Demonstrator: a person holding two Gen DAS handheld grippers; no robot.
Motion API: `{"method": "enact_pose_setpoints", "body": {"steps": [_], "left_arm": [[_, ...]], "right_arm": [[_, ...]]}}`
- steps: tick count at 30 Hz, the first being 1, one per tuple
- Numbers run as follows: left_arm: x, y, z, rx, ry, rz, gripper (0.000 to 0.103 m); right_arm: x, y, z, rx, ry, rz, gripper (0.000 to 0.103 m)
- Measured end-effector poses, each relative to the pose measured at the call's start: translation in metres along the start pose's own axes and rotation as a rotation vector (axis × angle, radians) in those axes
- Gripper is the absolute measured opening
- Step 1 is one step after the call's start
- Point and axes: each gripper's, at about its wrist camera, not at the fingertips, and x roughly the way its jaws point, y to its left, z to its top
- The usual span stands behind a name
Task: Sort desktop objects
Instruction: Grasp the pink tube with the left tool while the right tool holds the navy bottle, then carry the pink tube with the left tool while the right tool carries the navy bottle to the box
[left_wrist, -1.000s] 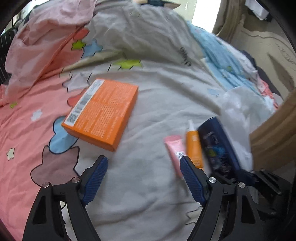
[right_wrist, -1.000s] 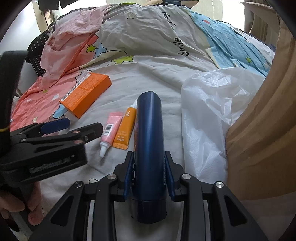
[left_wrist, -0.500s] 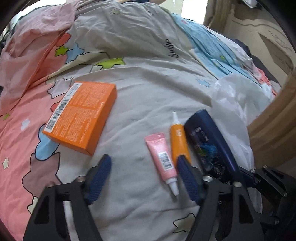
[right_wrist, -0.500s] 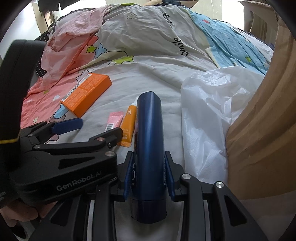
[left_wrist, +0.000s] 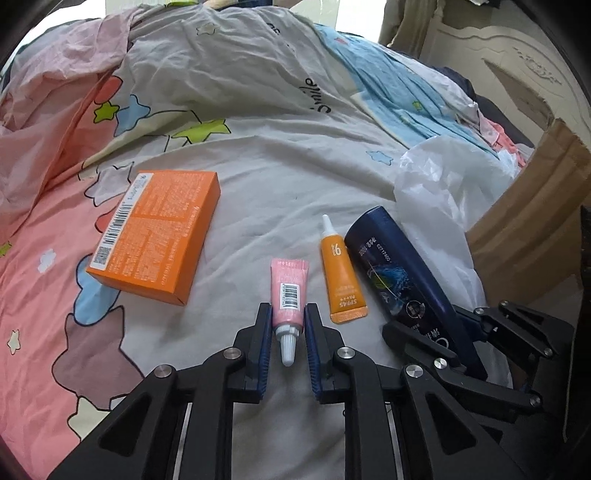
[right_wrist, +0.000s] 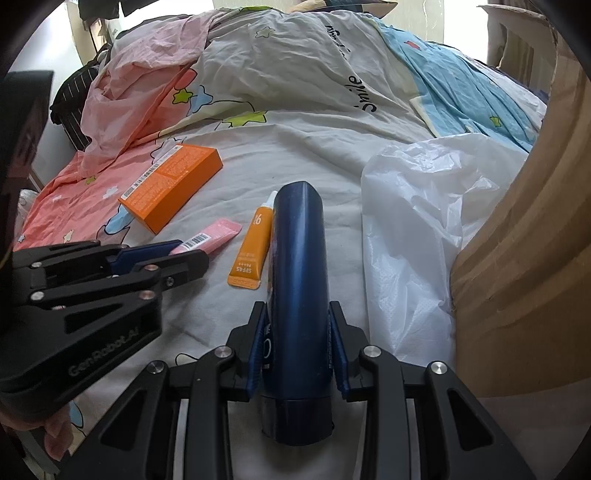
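Glossy plastic bottle (right_wrist: 299, 280), crinkled plastic bag (right_wrist: 410, 221), wrinkled cloth bedsheet (left_wrist: 258, 166).

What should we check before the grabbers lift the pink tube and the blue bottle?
1. Left gripper closed on the pink tube, near its cap: ok.
2. Right gripper clamped on the blue bottle: ok.
3. Orange tube free of the left fingers: ok, it lies apart.
4. Orange tube free of the bottle: not ok, they look to be touching in the right view.
5. Orange box out of the way: ok.
6. Whether the grips are tight enough to lift: cannot tell.
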Motion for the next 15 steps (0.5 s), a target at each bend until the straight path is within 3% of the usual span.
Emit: {"method": "enact_pose_setpoints", "body": {"steps": [15], "left_arm": [[-0.059, 0.034, -0.019, -0.019, -0.062, 0.012, 0.017]], "right_arm": [[-0.023, 0.008, -0.001, 0.034, -0.038, 0.043, 0.029]]}}
